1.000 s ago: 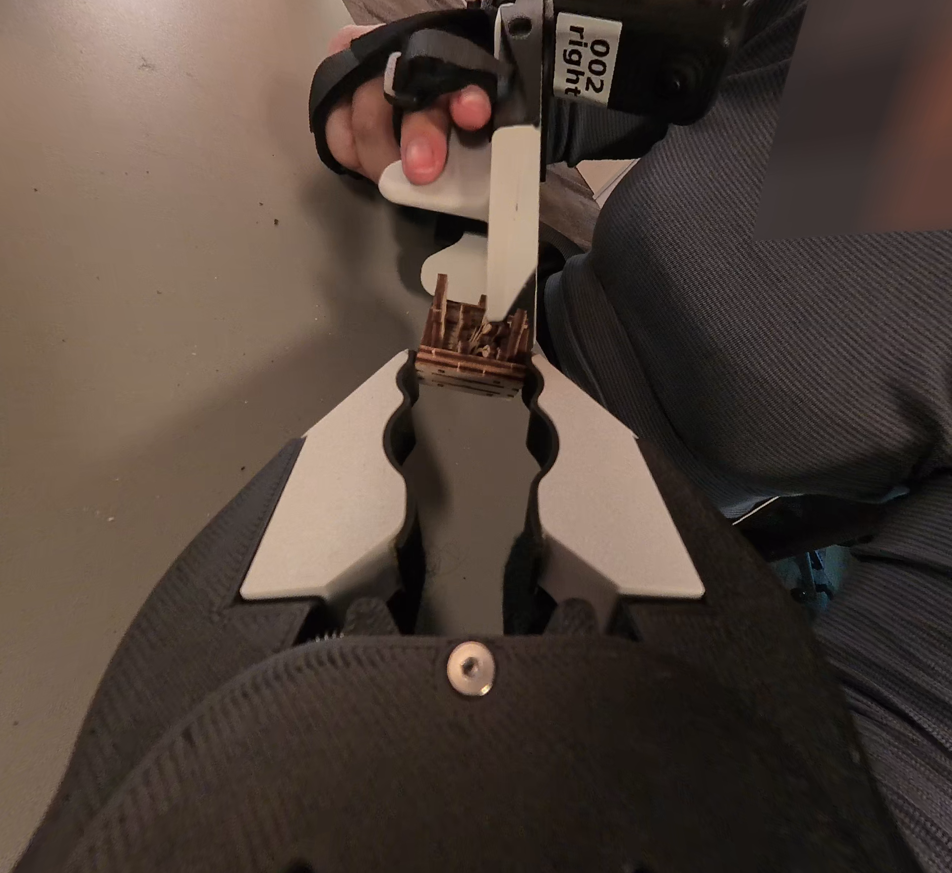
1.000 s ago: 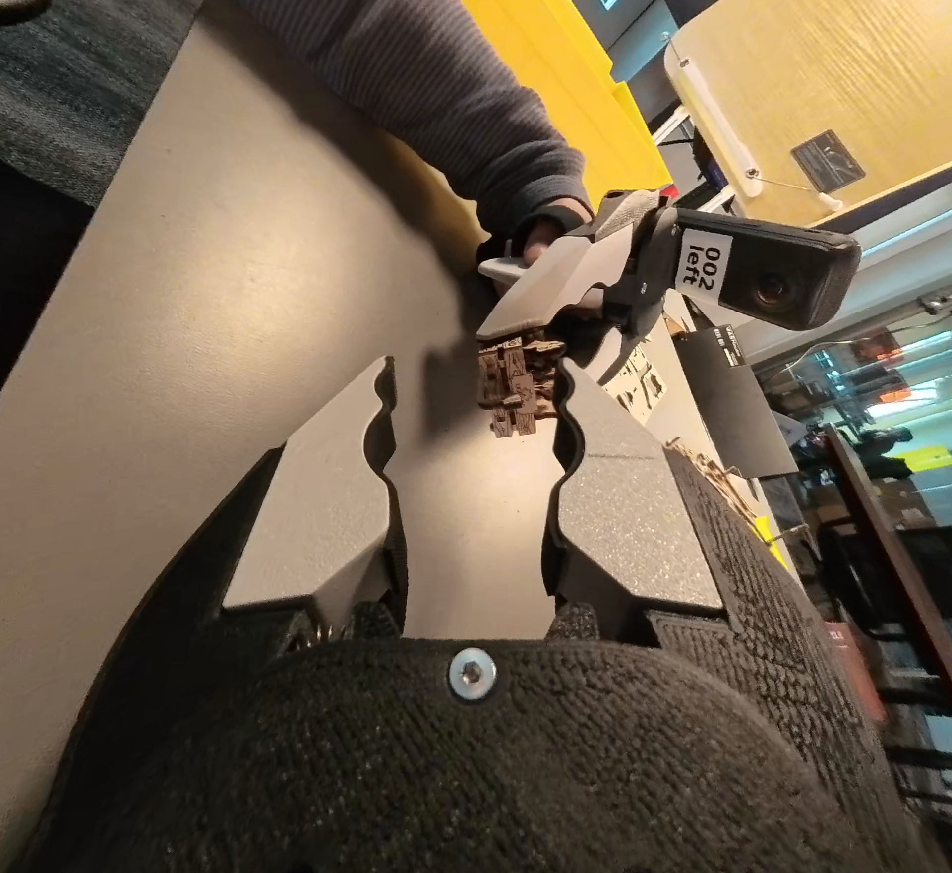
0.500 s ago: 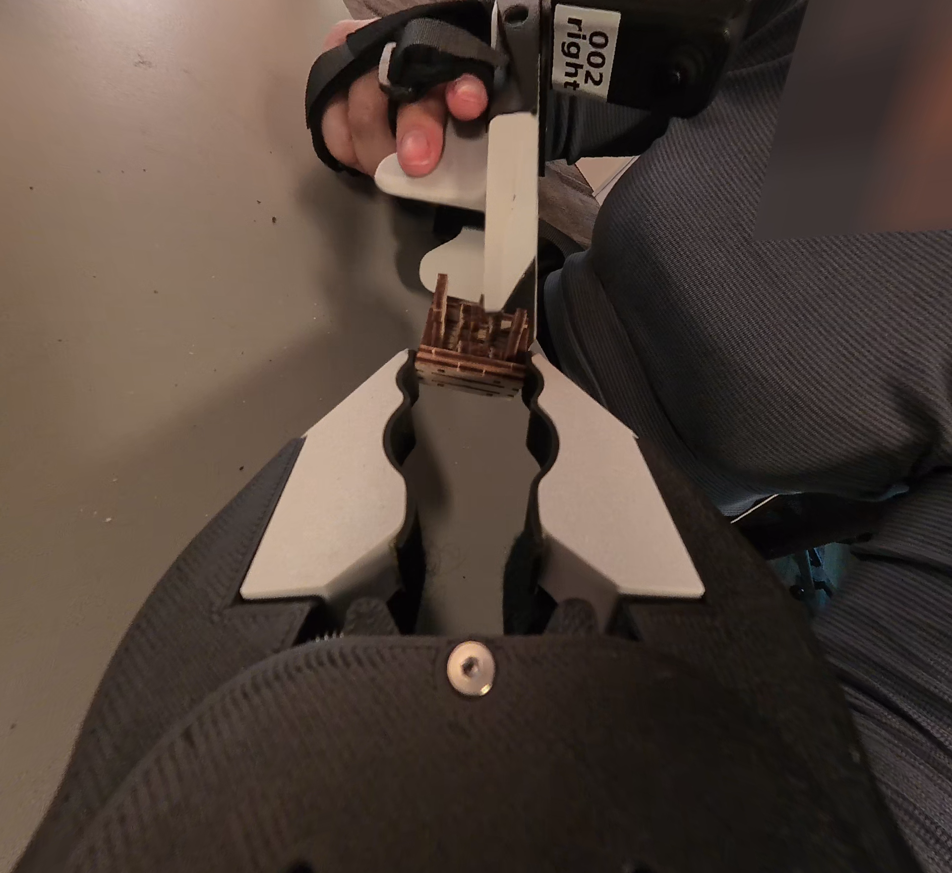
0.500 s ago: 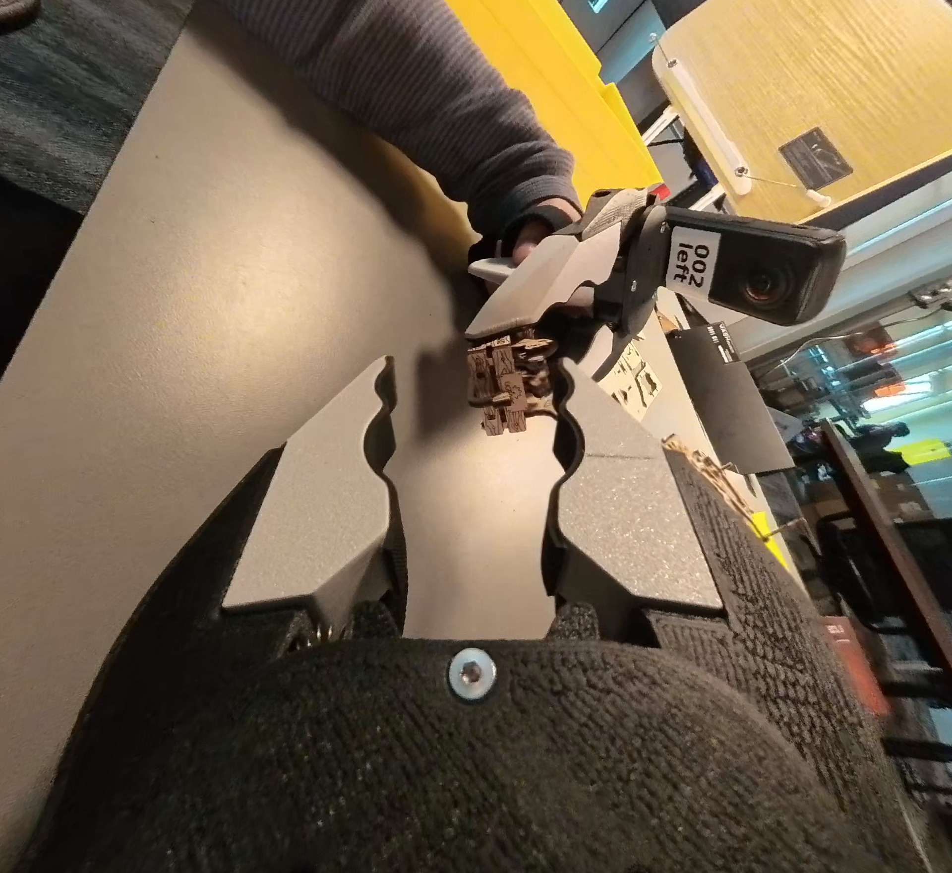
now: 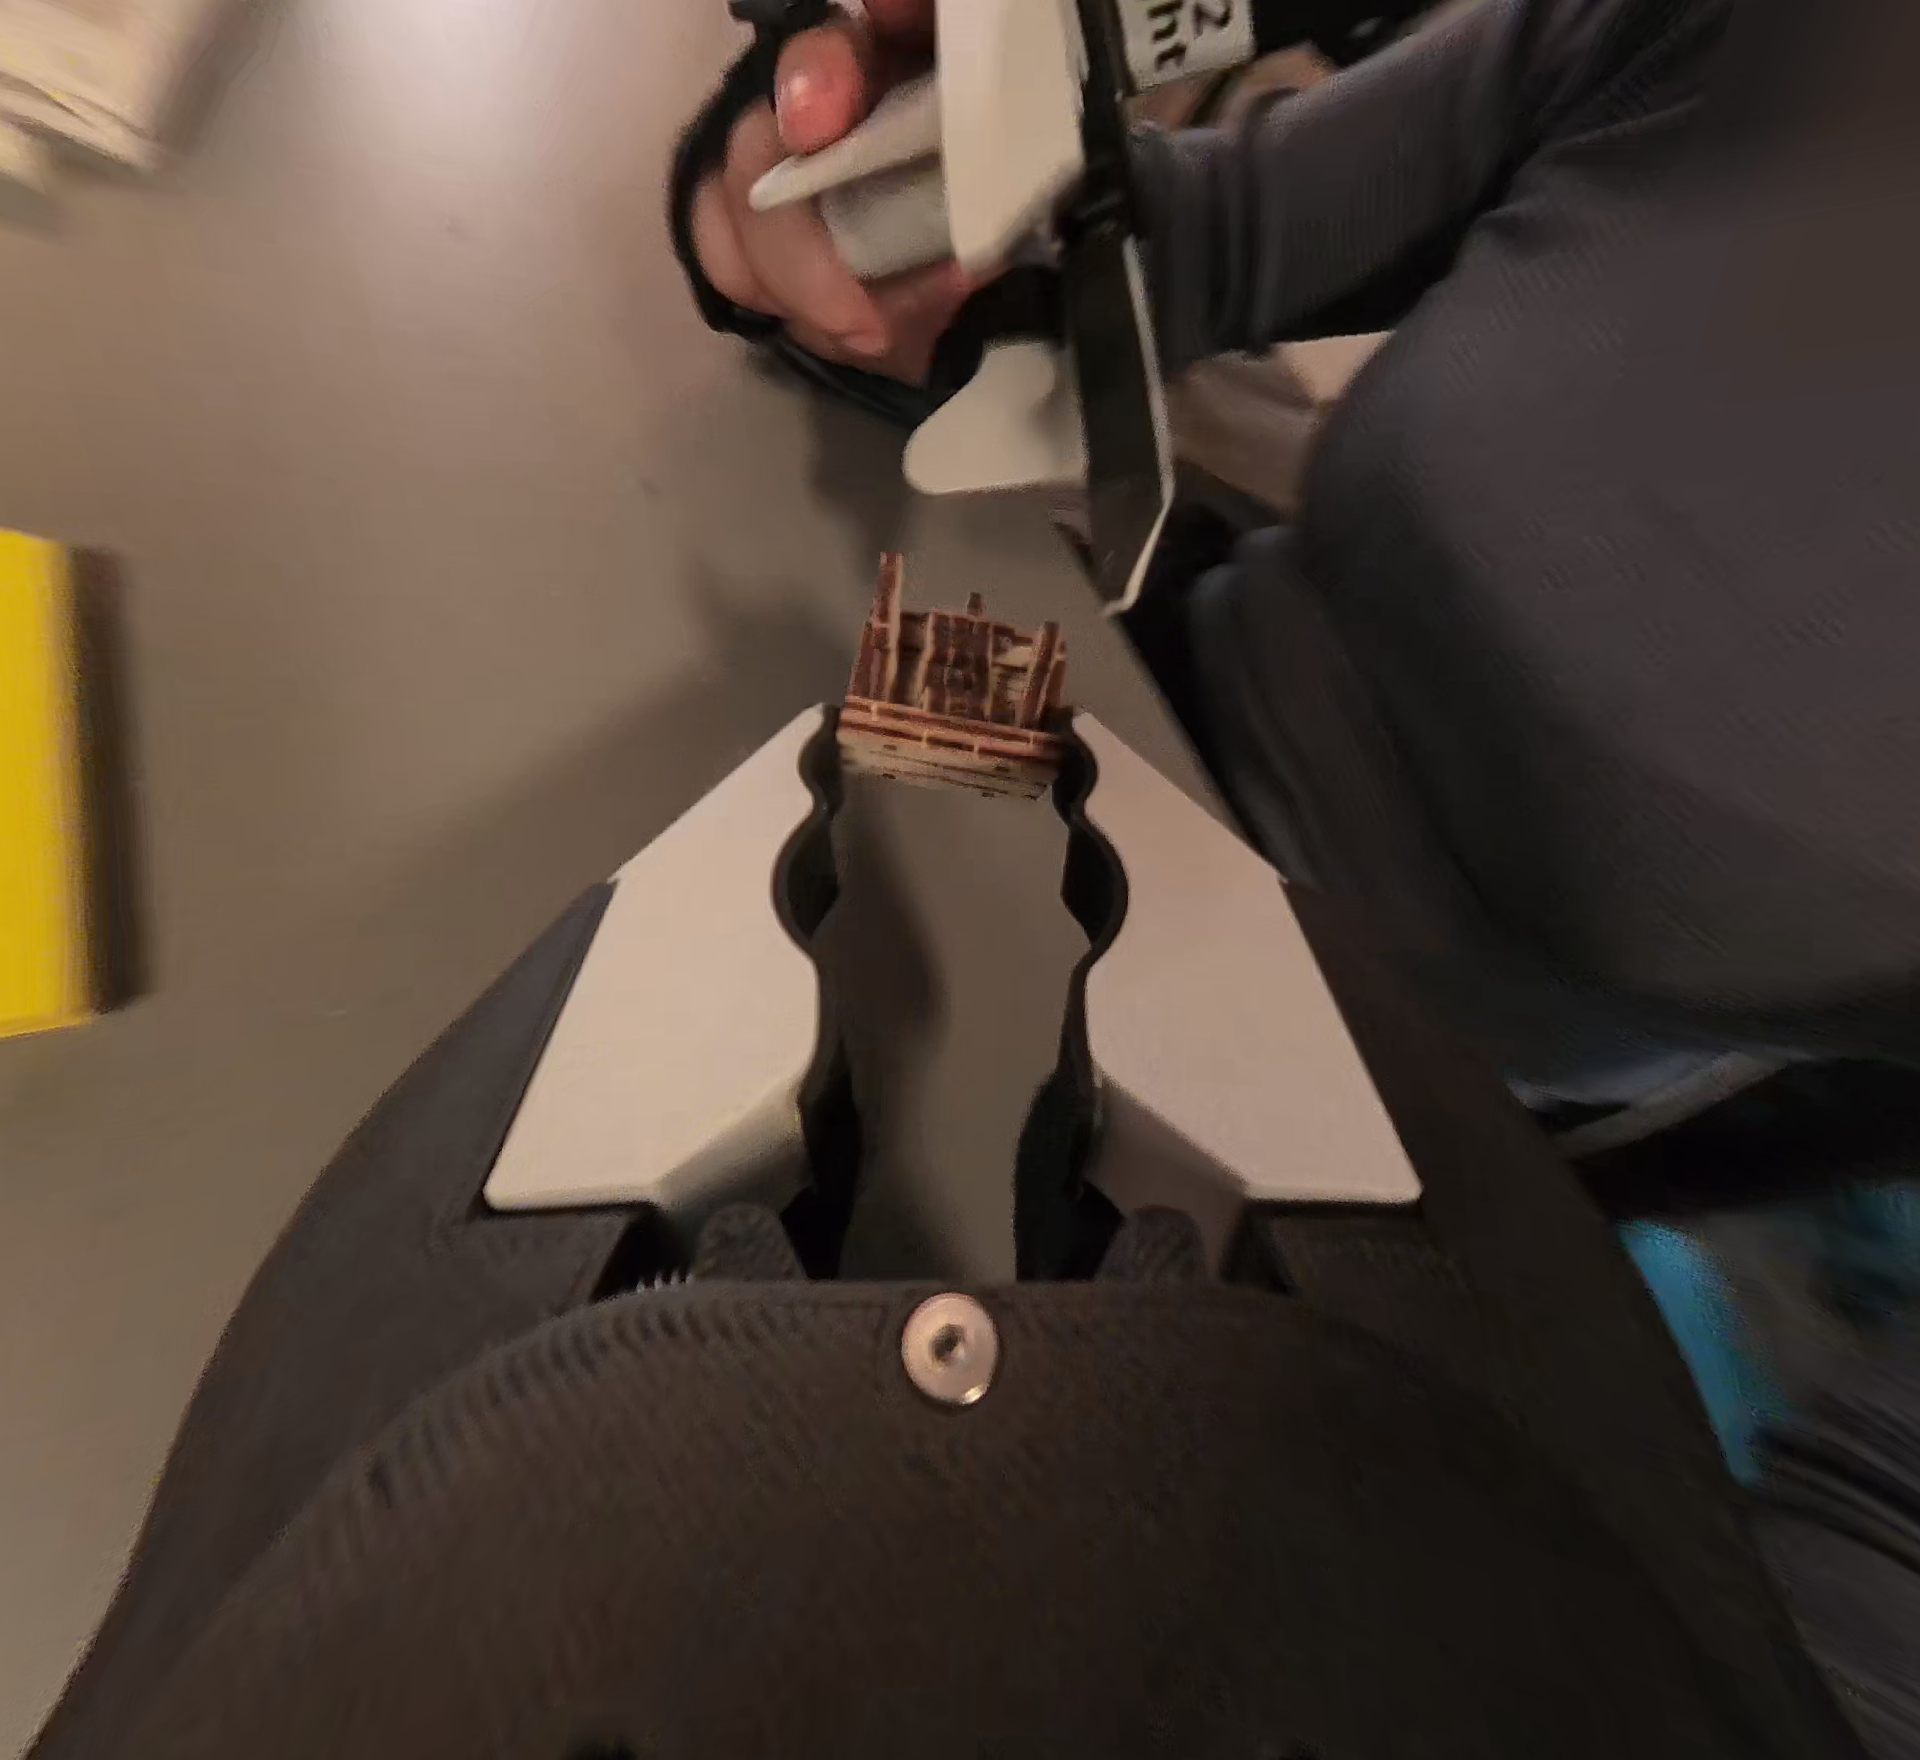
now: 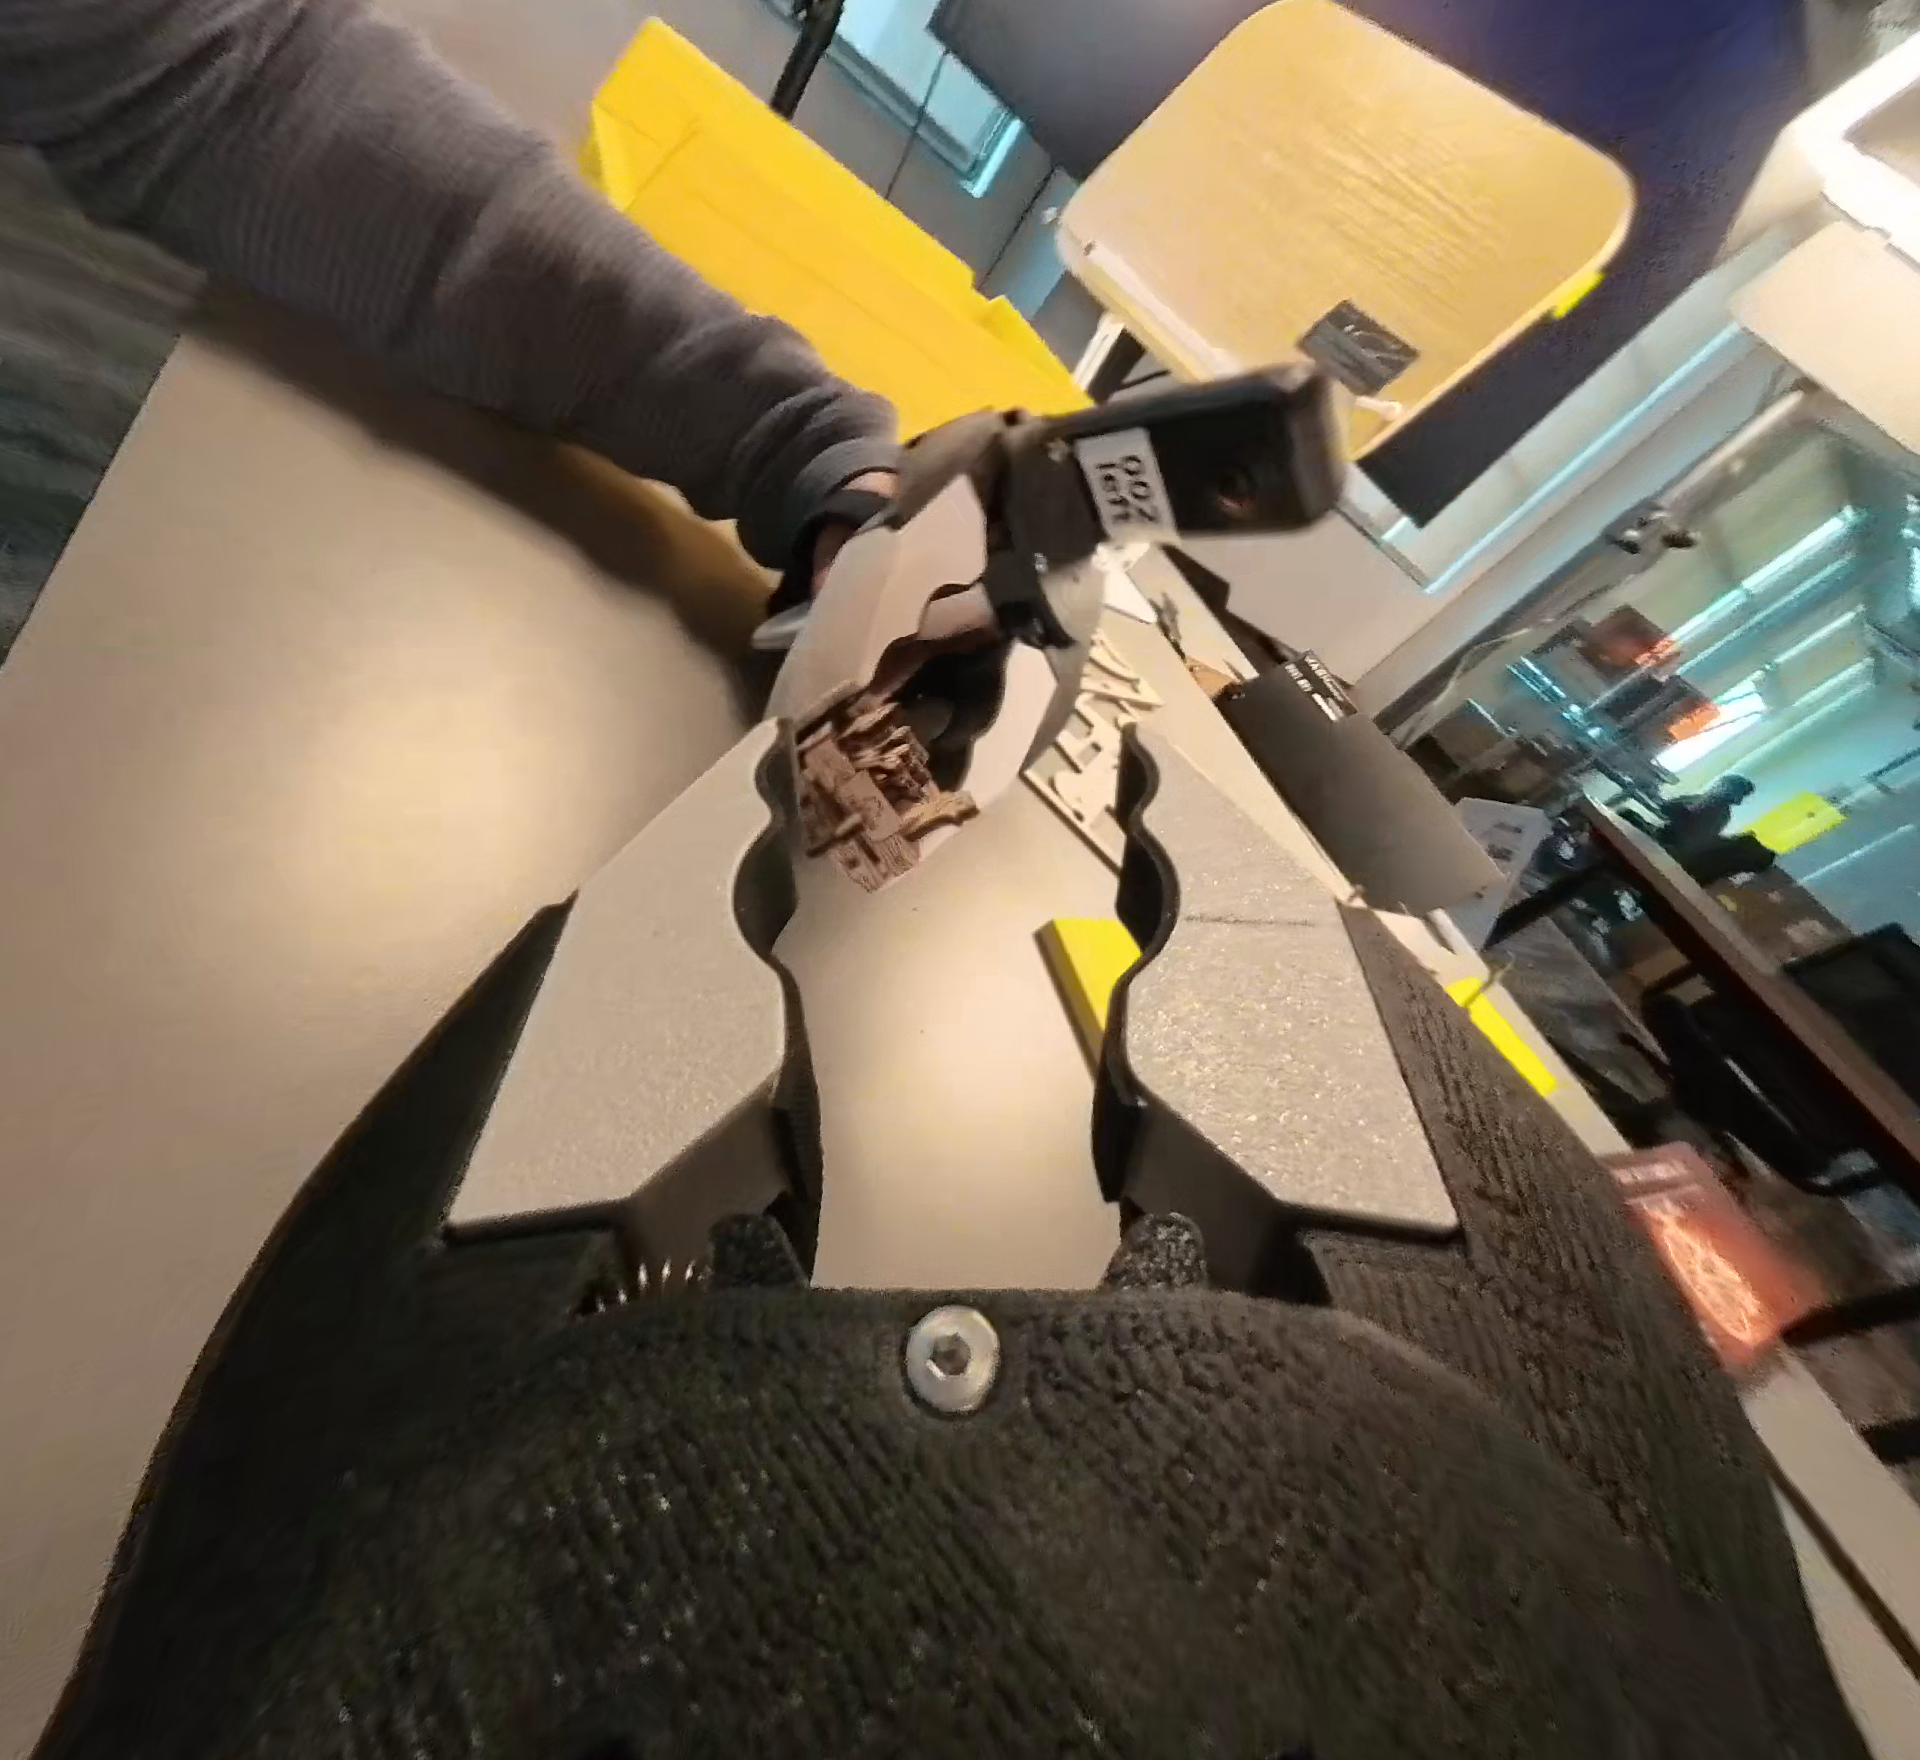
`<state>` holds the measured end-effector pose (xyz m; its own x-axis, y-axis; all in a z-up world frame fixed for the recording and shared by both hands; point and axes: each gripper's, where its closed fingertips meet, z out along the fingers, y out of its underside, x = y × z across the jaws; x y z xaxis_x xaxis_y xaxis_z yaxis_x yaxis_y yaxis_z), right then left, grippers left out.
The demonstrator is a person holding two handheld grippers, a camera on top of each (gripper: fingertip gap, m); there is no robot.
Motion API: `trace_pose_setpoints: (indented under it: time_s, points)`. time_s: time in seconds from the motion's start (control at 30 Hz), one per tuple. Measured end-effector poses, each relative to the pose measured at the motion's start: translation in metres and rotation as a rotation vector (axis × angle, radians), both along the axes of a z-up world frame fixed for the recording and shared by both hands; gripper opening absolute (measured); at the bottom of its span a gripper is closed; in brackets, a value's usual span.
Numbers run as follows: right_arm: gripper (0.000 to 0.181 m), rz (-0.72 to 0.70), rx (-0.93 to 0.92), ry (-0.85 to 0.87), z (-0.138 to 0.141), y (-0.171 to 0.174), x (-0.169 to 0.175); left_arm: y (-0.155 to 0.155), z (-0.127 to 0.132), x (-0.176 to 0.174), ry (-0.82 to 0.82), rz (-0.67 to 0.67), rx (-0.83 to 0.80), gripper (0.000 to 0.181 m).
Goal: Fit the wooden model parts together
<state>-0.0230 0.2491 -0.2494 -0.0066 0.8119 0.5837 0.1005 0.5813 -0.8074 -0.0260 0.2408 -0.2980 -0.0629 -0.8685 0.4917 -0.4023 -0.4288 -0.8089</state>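
The wooden model [image 5: 954,708], a small dark-brown laser-cut assembly of interlocked slotted pieces on a paler layered base, was clamped by that base between the fingertips of the left hand-held gripper [image 5: 954,742], above the grey desk [image 5: 416,484].

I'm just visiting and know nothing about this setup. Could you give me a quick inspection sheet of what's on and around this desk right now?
Surface: plain grey-beige tabletop, mostly bare.
Job's things: small brown laser-cut wooden model, clamped at the tips of the left tongs; pale cut-out wooden sheets lie on the table beyond.
Clutter: flat yellow block; black card.
Grippers: left tongs shut on the model; right tongs open, empty, apart from the model.
Cables: nothing seen.
Surroundings: yellow bin, yellow chair back, person's grey sleeve; background blurred.
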Motion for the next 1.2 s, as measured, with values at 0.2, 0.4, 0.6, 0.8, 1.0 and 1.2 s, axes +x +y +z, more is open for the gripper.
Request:
trace_pose_setpoints:
  time_s: [0.2, 0.4, 0.6, 0.8, 1.0, 1.2]
  points:
    - [0.058, -0.032, -0.097, 0.073, 0.014, 0.019, 0.014, 0.037, -0.018, -0.005, 0.177, 0.233, 0.382, 0.039]
    - [0.053, -0.021, -0.151, -0.011, 0.001, 0.024, 0.016, 0.046, -0.027, -0.001, 0.268, 0.269, 0.515, 0.039]
    - [0.04, 0.007, -0.14, -0.146, -0.019, 0.019, 0.013, 0.043, -0.036, 0.005, 0.339, 0.246, 0.58, 0.039]
    - [0.028, -0.013, -0.182, -0.279, -0.038, 0.02, 0.012, 0.044, -0.042, 0.007, 0.381, 0.246, 0.573, 0.039]
    - [0.0, -0.207, -0.251, -0.412, -0.039, 0.033, 0.011, 0.049, -0.043, 0.006, 0.436, 0.286, 0.583, 0.039]
    - [0.0, -0.292, -0.229, -0.735, -0.067, 0.014, 0.02, 0.049, -0.043, 0.007, 0.426, 0.291, 0.569, 0.039]
